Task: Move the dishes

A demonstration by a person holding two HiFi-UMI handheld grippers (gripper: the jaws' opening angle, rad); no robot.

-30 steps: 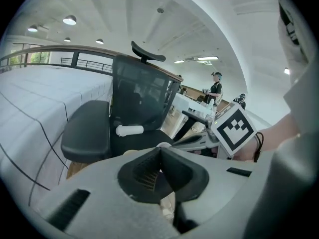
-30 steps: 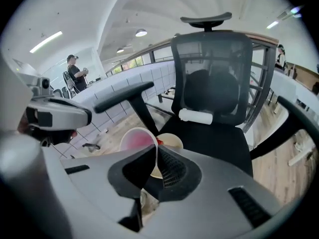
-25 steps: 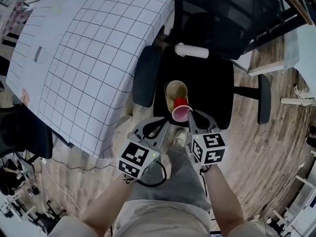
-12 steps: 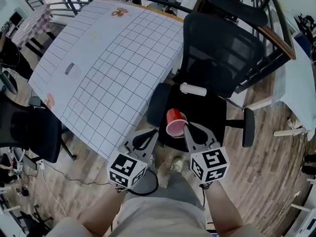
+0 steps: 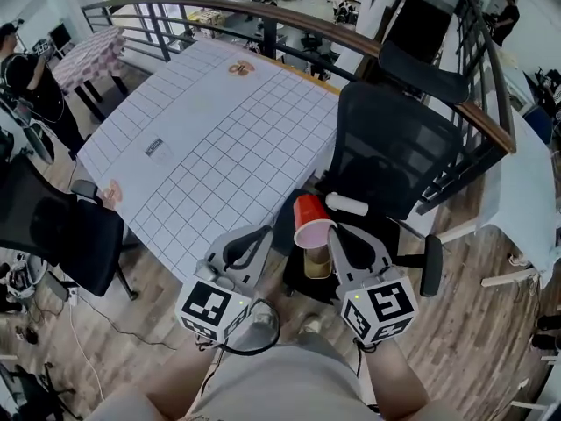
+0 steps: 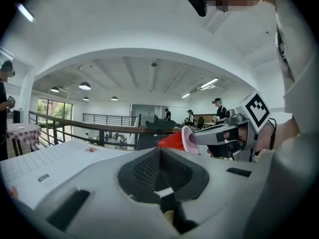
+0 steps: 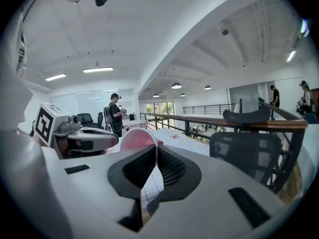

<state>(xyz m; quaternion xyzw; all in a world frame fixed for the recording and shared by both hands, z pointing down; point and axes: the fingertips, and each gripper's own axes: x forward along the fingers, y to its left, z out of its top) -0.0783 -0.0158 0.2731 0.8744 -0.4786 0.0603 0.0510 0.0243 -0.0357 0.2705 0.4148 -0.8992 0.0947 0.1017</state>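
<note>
One red cup [image 5: 308, 219] is in play, held in the air over the near edge of the black chair [image 5: 386, 139] seat, just right of the table [image 5: 210, 139]. Its rim wall is pinched tight in the right gripper [image 5: 330, 231], with the mouth facing near and the base pointing far. Just left of it, the left gripper [image 5: 263, 231] is closed on nothing. The cup is likely light, thin, springy plastic, a bit slick. A rim pinch suits it: firm but not crushing, since it could slip or buckle. Below it a beige cup [image 5: 317, 261] sits on the seat.
</note>
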